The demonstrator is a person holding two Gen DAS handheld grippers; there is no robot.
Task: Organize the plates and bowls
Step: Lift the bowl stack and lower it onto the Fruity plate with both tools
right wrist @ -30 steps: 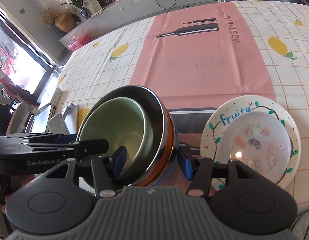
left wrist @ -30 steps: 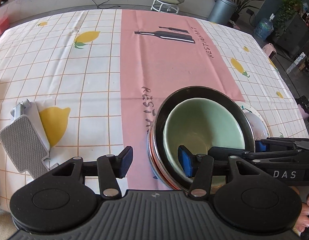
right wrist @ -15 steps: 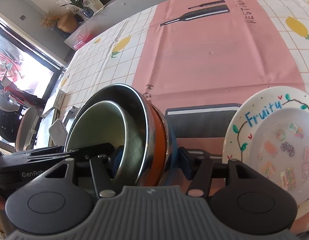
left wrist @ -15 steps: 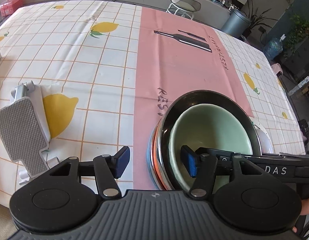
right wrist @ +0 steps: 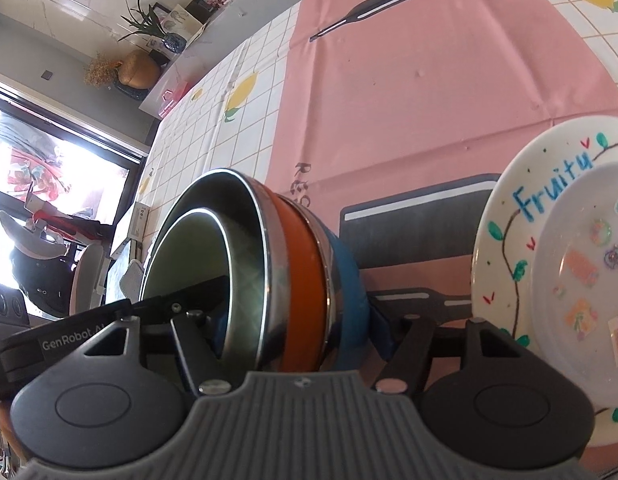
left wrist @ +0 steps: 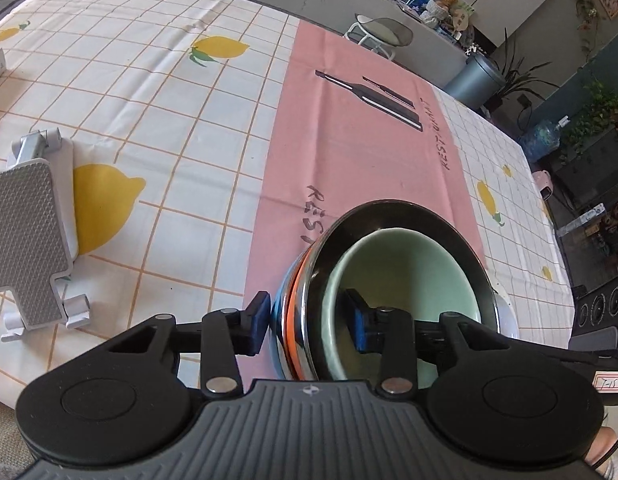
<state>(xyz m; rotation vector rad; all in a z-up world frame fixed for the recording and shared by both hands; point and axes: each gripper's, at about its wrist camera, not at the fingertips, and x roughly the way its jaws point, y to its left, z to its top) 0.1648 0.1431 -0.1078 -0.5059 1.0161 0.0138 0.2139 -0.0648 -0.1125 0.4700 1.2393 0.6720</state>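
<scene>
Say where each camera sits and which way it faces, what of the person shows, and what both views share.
Left wrist: on the left tool, looking down across the lemon tablecloth from the bowl stack's left rim, which its pads straddle; fingers show bottom right.
Right wrist: on the right tool, straddling the opposite rim beside the Fruity plate; no body clearly shown.
Shared: the stack, the green bowl, each other's tool.

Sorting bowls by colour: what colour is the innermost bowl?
Pale green; clearest in the left wrist view.
</scene>
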